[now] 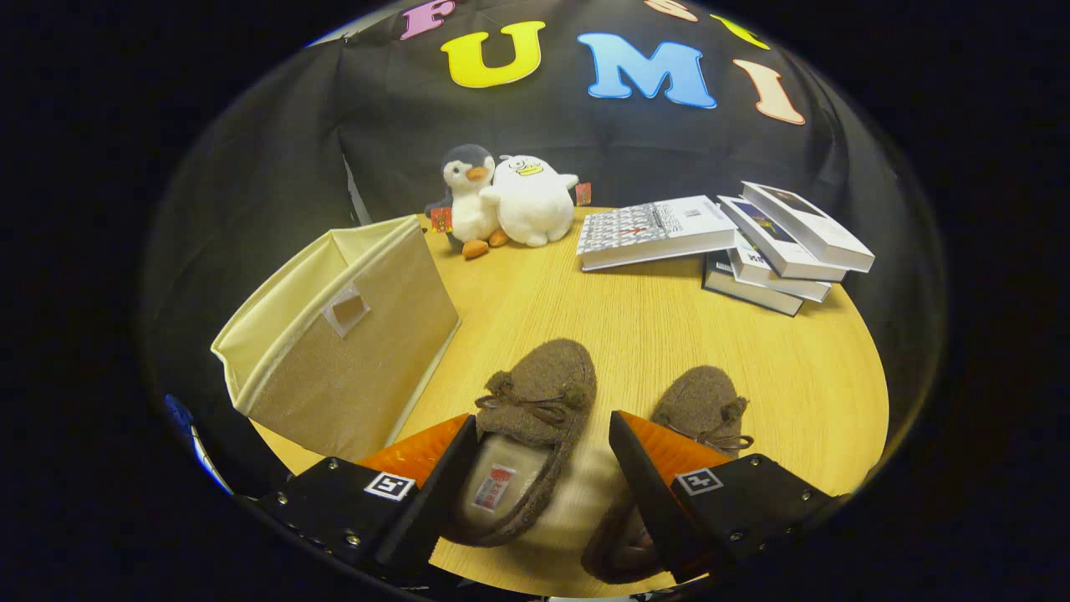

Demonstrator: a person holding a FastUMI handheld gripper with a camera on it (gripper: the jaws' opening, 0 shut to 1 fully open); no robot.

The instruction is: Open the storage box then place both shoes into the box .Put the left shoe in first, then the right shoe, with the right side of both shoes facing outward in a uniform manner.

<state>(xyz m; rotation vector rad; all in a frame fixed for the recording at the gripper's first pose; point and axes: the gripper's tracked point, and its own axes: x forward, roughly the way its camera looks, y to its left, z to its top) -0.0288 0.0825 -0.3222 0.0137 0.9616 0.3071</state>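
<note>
Tongs (542, 431) spread wide, both fingers (435, 481) angled forward and down, nothing pressed between them

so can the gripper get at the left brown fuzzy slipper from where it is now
Probably yes. The gripper is open, and the left brown fuzzy slipper already lies between its fingers, with nothing on top; the other slipper lies beside the right finger.

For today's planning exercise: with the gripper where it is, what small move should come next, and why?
Probably lower and close on the left shoe. The gripper is open, its fingers straddling that shoe, pressing nothing. The storage box beside it already stands open, and the right shoe goes in second.
</note>
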